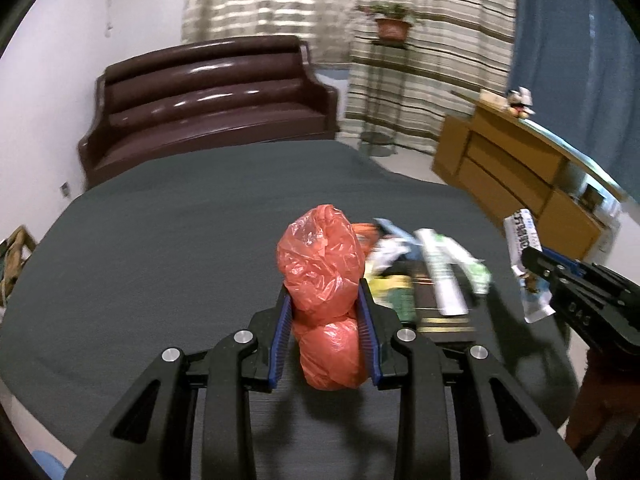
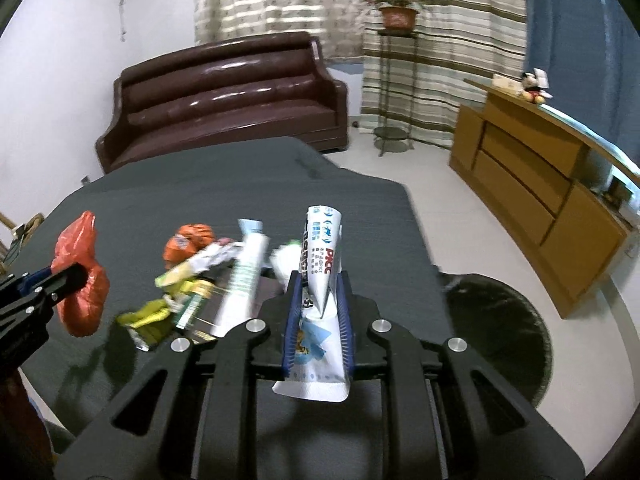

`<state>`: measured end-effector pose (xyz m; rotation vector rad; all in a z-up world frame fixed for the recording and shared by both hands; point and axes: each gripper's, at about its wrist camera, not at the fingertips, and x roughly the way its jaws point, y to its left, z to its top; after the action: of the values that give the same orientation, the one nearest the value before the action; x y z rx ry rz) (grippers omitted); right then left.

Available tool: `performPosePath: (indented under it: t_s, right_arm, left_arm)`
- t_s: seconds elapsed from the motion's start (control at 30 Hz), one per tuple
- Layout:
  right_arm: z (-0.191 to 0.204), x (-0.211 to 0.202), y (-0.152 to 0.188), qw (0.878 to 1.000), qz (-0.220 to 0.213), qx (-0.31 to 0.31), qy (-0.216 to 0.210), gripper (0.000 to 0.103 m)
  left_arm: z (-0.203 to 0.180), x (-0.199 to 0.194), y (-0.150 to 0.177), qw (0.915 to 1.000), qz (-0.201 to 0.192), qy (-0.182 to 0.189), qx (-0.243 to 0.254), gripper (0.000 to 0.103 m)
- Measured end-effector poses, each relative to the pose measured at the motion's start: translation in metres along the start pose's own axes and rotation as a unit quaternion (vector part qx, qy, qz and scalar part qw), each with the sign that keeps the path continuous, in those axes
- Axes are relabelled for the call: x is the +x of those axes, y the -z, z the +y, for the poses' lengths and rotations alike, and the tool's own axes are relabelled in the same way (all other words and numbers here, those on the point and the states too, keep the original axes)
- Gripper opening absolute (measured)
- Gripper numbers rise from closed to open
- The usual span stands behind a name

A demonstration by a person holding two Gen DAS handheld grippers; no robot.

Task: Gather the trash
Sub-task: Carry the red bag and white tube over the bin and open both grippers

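There is one big table with a dark grey cloth (image 1: 168, 240) on it. Everything here is told from that table.

There are two grippers, and each one holds one thing above the table. The left gripper (image 1: 325, 300) has its two blue pads squeezed tight on one red plastic bag (image 1: 320, 264). The bag is scrunched up and bulges out in front of the pads and behind them. The jaws stand only a little apart, as wide as the squashed bag. From the right wrist view this bag (image 2: 82, 280) hangs over the left part of the table.

The right gripper (image 2: 318, 304) has its jaws pinched almost together on one white wrapper (image 2: 322, 256) with red and blue print. The wrapper pokes up like a cone, and its flat end sticks out behind the pads. From the left wrist view it (image 1: 524, 240) is over the right edge of the table.

Between the two grippers, one pile of trash (image 2: 208, 280) lies on the table. In it I can count one orange wrapper (image 2: 188, 242), one long white and green packet (image 2: 244, 276), and one yellow and green wrapper (image 2: 160, 312). The rest is too blurry to count.

Behind the table stands one brown sofa (image 1: 208, 112). To the right of the table is one wooden cabinet (image 2: 532, 184). One round dark mat (image 2: 504, 328) lies on the floor by the table's right side.
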<state>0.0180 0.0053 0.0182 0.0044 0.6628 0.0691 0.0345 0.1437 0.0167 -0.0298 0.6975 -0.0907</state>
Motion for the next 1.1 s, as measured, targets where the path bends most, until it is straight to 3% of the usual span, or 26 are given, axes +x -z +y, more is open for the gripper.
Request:
performPosePath:
  t_s: [0.53, 1.1]
  right_arm:
    - [-0.116, -0.018, 0.026, 0.995, -0.004, 0.059, 0.075, 0.017]
    - [-0.18, -0.009, 0.037, 0.991, -0.006, 0.089, 0.102, 0.017]
  left_arm:
    - [-0.135, 0.024, 0.001, 0.991, -0.007, 0.098, 0.091, 0.032]
    - [-0.205, 0.051, 0.004, 0.9859, 0.008, 0.111, 0.125, 0.032]
